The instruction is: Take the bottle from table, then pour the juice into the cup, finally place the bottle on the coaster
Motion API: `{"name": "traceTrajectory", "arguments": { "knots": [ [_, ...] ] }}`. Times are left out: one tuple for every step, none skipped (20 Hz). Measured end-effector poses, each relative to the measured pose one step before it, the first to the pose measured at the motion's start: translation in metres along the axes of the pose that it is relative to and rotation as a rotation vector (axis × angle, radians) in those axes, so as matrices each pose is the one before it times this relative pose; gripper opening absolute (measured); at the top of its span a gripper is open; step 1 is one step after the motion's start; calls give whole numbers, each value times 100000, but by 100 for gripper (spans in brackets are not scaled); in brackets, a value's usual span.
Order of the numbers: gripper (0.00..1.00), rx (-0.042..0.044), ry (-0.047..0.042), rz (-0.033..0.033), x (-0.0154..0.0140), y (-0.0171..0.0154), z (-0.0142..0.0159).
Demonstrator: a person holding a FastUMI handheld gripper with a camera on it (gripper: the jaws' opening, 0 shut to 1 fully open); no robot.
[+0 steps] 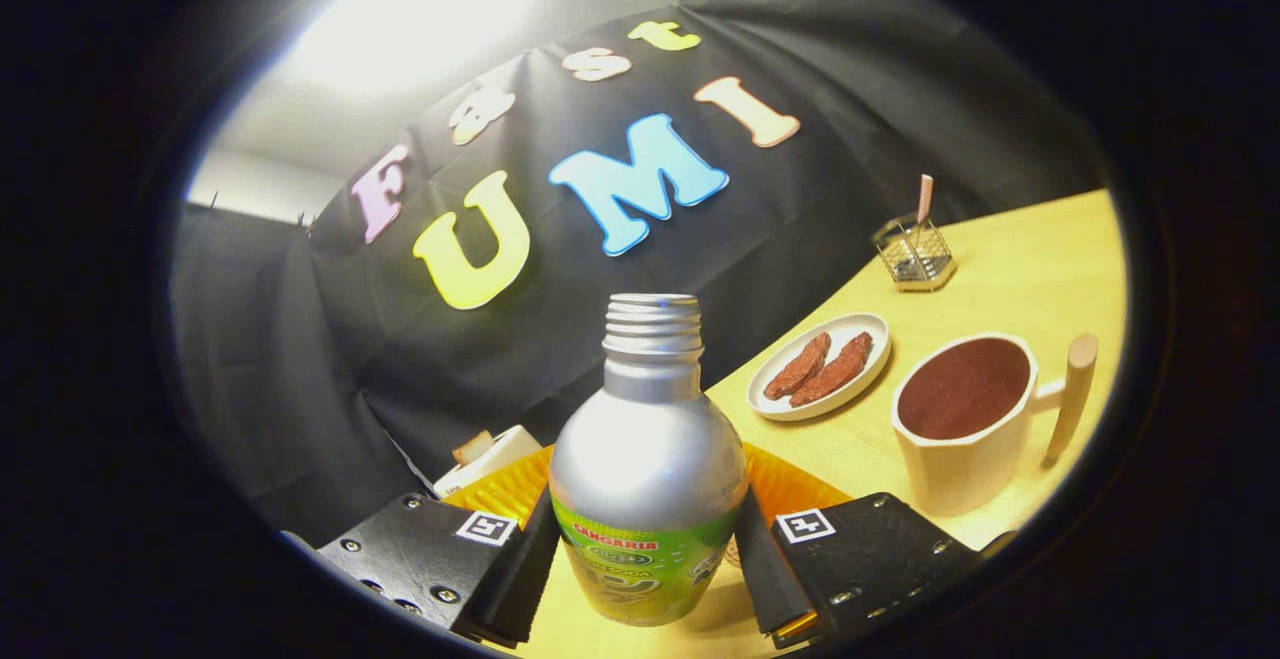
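A silver bottle (648, 459) with a green label and an uncapped threaded neck stands upright between my fingers. My gripper (648, 569) is shut on the bottle, both fingers pressing on its lower body. Behind the bottle lies an orange ribbed coaster (790, 489), showing on both sides of it. To the right, beyond my right finger, stands a cream cup (965, 429) with a wooden handle, full of dark liquid. The whole view is tilted.
A white oval plate (822, 367) with two brown pieces lies beyond the coaster. A wire holder (912, 254) with a striped straw stands at the table's far side. A white object (490, 457) sits behind the coaster on the left. The wooden table (1040, 269) stretches right.
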State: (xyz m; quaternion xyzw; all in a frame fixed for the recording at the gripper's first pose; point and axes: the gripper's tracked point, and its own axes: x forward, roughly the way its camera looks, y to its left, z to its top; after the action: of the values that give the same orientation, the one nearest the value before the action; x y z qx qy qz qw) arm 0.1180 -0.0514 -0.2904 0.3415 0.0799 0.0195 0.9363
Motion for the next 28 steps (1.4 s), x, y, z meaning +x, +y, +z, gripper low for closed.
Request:
{"name": "traceTrajectory", "arguments": {
  "knots": [
    [79, 3795, 73, 117, 180, 200, 35],
    [79, 4288, -11, 507, 73, 219, 96],
    [79, 5162, -421, 726, 61, 162, 14],
    [79, 5824, -872, 1416, 33, 285, 286],
    [79, 6129, -1008, 1810, -17, 388, 329],
    [79, 5749, -922, 1674, 131, 302, 181],
    [79, 4952, -825, 504, 292, 305, 109],
    [79, 3883, -583, -379, 420, 69, 141],
    [79, 3414, -735, -38, 26, 48, 102],
    [79, 3088, -961, 271, 6, 85, 261],
    [79, 3047, -1110, 775, -163, 261, 342],
    [79, 3320, -1102, 974, 51, 209, 471],
    [79, 3633, -1308, 1057, 22, 330, 482],
    [79, 3088, -1174, 760, 289, 398, 535],
    [79, 2347, -881, 495, 40, 304, 226],
    [79, 1772, -605, 113, 71, 27, 190],
    [79, 1719, -247, -84, -49, -92, 41],
    [79, 1839, -270, 37, 233, 87, 29],
    [79, 2061, -368, 273, -23, 124, 89],
    [79, 2095, -298, 228, 91, 164, 9],
    [79, 2146, -475, 109, -5, -6, 69],
    [79, 2262, -459, 342, 154, 89, 160],
    [79, 2491, -164, 187, 114, 114, -11],
    [79, 2513, -325, 120, 21, 18, 140],
    [79, 2404, -396, 126, -213, -110, 140],
    [79, 2225, -424, 208, 101, -164, 82],
    [79, 1843, -412, 209, 98, 96, 34],
    [79, 1292, -372, 204, 117, -183, 136]
  ]
}}
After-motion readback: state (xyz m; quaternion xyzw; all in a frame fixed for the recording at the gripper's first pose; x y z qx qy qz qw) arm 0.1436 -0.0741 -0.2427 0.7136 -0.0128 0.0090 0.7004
